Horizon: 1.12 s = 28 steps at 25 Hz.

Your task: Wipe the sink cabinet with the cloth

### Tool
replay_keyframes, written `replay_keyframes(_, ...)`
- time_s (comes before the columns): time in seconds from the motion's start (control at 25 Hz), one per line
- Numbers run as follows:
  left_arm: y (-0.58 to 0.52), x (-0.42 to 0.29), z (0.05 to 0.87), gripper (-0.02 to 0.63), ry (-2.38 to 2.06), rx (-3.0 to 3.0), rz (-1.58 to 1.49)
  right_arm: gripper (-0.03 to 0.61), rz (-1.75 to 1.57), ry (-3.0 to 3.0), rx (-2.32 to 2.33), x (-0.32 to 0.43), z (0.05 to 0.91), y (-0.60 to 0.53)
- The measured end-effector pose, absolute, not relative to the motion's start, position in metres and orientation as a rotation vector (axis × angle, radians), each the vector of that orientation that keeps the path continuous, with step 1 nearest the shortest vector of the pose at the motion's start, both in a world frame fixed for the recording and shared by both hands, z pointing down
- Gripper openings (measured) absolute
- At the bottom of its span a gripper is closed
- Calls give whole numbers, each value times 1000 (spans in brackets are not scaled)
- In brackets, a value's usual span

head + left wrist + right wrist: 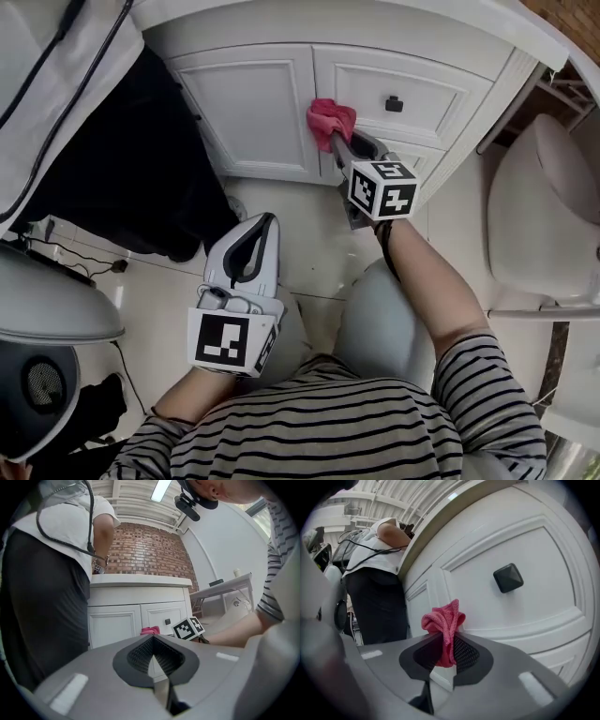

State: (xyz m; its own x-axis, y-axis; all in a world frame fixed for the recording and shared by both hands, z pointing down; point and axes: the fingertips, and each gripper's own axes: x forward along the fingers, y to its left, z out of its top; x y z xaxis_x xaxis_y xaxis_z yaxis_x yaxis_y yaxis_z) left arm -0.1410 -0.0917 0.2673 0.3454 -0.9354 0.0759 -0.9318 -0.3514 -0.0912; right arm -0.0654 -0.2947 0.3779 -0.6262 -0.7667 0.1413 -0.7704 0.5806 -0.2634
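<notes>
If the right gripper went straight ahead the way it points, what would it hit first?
The white cabinet front, left of the black knob. The pink cloth in the right gripper leads and looks pressed against it, though contact is hard to confirm.

The right gripper, jaws closed on a bunched pink cloth, holds the fabric up against the white front of the sink cabinet. The cloth rises above the dark ribbed pads, its crumpled top lying over the frame moulding between two raised panels. A black square knob sits on the panel to the upper right, apart from the cloth. At left, beside the cabinet, a person in a white top and dark lower garment leans at the surface, a black cable trailing across the back.
</notes>
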Motion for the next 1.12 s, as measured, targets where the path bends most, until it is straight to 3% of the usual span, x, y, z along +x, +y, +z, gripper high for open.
replay_keyframes(0.24,-95,-139,273,2,1759,-2566,-184,67,526,-2696,1508,-22,389,-309)
replay_keyframes(0.92,-90,-80,267,2,1628,-2615,-191,66,590,-2360,2103,230,394,-284)
replay_keyframes(1.12,-92,-84,265,2,1641,-2604,-189,64,556,-2386,2132,239,377,-261)
